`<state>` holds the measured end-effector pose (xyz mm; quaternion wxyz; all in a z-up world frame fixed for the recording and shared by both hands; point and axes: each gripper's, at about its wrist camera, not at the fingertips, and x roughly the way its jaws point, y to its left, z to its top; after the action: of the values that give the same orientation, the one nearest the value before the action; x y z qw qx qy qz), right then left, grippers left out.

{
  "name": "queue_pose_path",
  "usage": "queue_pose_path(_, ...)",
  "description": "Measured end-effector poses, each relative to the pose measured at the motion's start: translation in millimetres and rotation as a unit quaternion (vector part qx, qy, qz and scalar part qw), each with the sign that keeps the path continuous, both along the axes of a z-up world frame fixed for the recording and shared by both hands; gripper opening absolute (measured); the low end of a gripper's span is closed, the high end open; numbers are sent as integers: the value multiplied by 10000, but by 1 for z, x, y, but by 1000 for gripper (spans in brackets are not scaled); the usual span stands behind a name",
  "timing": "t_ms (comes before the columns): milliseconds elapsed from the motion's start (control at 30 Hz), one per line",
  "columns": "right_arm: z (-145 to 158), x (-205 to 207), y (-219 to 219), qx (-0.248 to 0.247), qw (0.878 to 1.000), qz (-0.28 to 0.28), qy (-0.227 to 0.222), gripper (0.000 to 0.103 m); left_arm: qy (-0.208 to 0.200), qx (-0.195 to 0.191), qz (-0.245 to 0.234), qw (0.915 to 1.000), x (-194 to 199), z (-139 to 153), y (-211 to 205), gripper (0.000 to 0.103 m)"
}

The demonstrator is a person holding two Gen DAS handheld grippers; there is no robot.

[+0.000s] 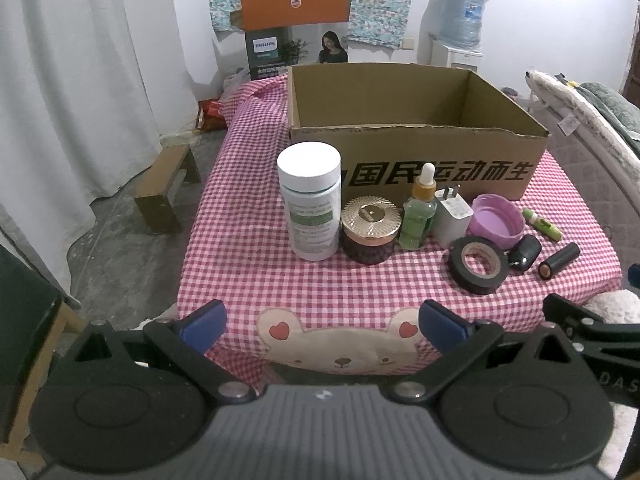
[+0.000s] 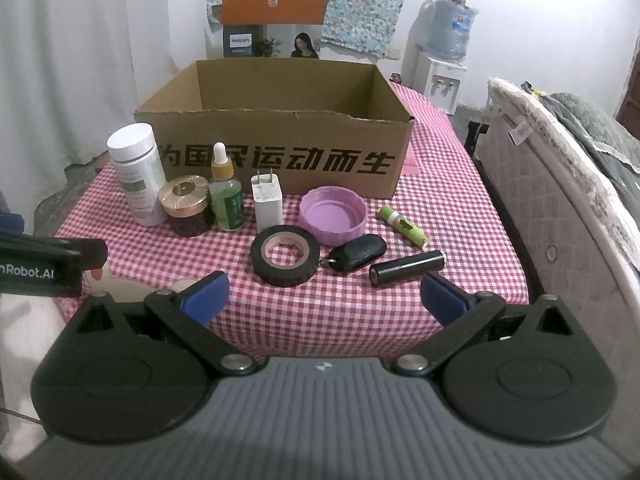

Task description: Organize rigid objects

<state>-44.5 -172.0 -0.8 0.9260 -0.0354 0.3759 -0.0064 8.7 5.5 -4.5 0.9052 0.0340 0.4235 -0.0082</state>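
An open cardboard box [image 1: 416, 160] [image 2: 280, 152] stands at the back of the checked table. In front of it stand a white bottle [image 1: 310, 204] [image 2: 138, 172], a gold-lidded jar [image 1: 370, 228] [image 2: 186, 206], a green dropper bottle [image 1: 420, 212] [image 2: 226, 196] and a white charger [image 1: 452, 216] [image 2: 267, 200]. A purple lid [image 1: 498, 226] [image 2: 334, 214], black tape roll [image 1: 478, 264] [image 2: 285, 254], key fob [image 1: 525, 252] [image 2: 358, 252], black tube [image 1: 559, 260] [image 2: 406, 268] and green stick [image 1: 542, 223] [image 2: 402, 226] lie to the right. My left gripper [image 1: 322, 326] and right gripper [image 2: 324, 296] are open and empty near the front edge.
A Philips box [image 1: 296, 28] stands behind the table by a white curtain [image 1: 80, 100]. A water dispenser [image 2: 440, 64] is at the back right, a mattress [image 2: 560, 168] along the right. A small wooden stool [image 1: 168, 184] stands on the floor to the left.
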Motion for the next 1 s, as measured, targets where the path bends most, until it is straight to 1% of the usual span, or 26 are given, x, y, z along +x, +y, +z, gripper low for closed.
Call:
queue_pose_path(433, -1, 15, -3, 46, 10000, -23, -57, 102, 110, 13, -10, 9999, 20, -4, 1, 103)
queue_pose_path(567, -1, 22, -9, 223, 9997, -52, -103, 102, 128, -38, -142, 9998, 29, -7, -2, 103)
queue_pose_path(667, -2, 24, -20, 326, 9993, -77, -156, 102, 11, -75, -436, 9990, 32, -5, -11, 103)
queue_pose_path(800, 0, 27, -52, 711, 9970, -145, -280, 102, -186, -100, -1111, 9936, 34, 1, -34, 103)
queue_pose_path(867, 0, 29, -73, 924, 9948, -280, -333, 102, -239, -132, -1577, 9871, 36, 2, -51, 103)
queue_pose_path(933, -2, 31, -95, 1092, 9924, -466, -309, 102, -254, -183, -2029, 9787, 39, 0, -69, 102)
queue_pose_path(1000, -7, 34, -117, 1366, 9880, -678, -244, 102, -266, -261, -2359, 9711, 43, -2, -85, 101)
